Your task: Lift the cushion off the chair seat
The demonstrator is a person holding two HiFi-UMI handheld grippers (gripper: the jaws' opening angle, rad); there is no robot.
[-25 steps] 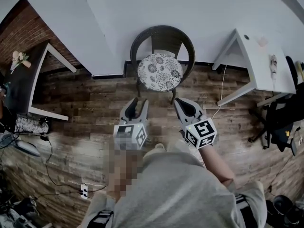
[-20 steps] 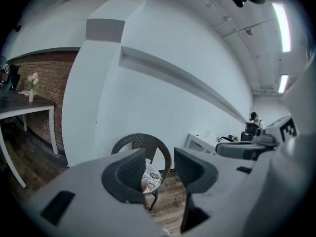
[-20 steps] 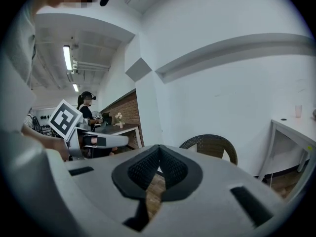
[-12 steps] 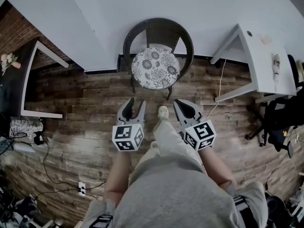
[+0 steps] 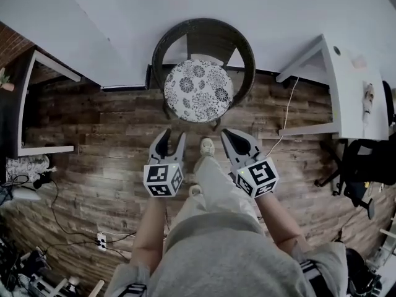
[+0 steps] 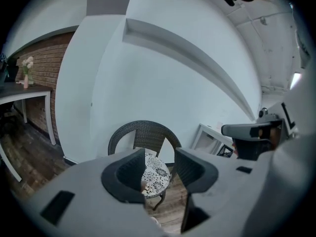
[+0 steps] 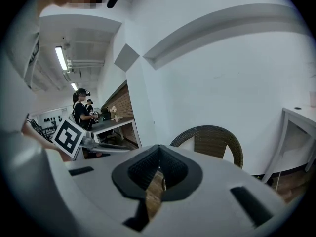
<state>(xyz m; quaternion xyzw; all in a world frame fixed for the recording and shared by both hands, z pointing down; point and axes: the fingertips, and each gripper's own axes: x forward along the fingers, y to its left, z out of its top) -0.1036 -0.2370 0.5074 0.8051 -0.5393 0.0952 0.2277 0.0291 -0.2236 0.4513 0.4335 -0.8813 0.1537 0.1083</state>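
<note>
A round floral cushion (image 5: pixel 198 90) lies on the seat of a dark wicker chair (image 5: pixel 204 33) against the white wall. Both grippers hover over the wooden floor short of the chair, apart from the cushion. My left gripper (image 5: pixel 172 135) is open; its jaws have just been opening and hold nothing. Between them, in the left gripper view, the cushion (image 6: pixel 157 177) and the chair (image 6: pixel 143 132) show ahead of the left gripper (image 6: pixel 159 154). My right gripper (image 5: pixel 228 133) is shut with nothing in it. The right gripper (image 7: pixel 159 149) points at the chair back (image 7: pixel 212 137); the cushion is hidden there.
A white desk (image 5: pixel 346 85) stands right of the chair, a black-topped table (image 5: pixel 37 104) to the left. A dark office chair (image 5: pixel 365 166) is at far right. Cables and a power strip (image 5: pixel 99 243) lie lower left. My shoe (image 5: pixel 207 146) is between the grippers. People (image 7: pixel 81 107) stand far off.
Both grippers have come forward and lower toward the chair, which now looks nearer and larger. The left jaws stand wider than a second ago. The cushion has not moved.
</note>
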